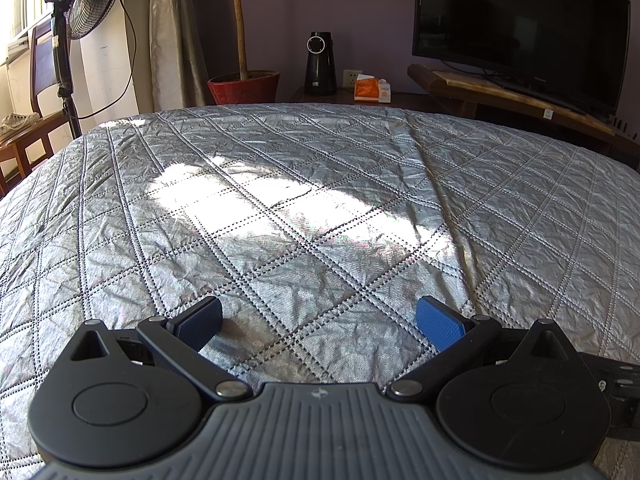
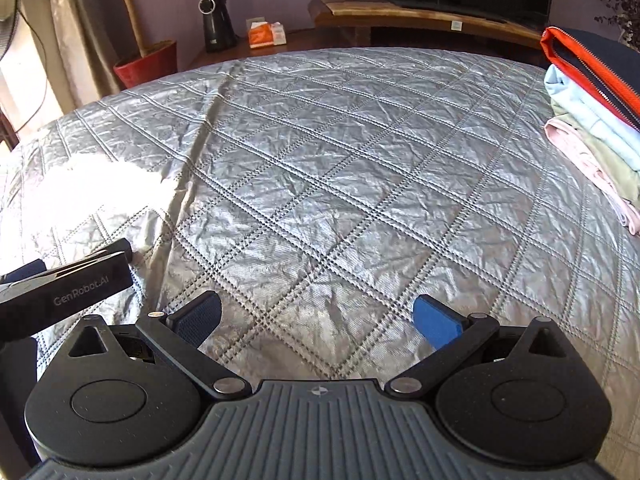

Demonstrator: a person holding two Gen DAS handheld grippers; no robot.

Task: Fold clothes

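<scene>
A stack of folded clothes lies at the far right of the bed in the right wrist view: pink at the bottom, then green, light blue, and a navy garment with an orange zipper edge on top. My right gripper is open and empty, low over the silver quilted bedspread, well left of the stack. My left gripper is open and empty over the bedspread. No clothes show in the left wrist view. The left gripper's black body shows at the left edge of the right wrist view.
Beyond the bed stand a TV on a wooden stand, a black speaker, an orange tissue pack, a red plant pot, a standing fan and a wooden chair.
</scene>
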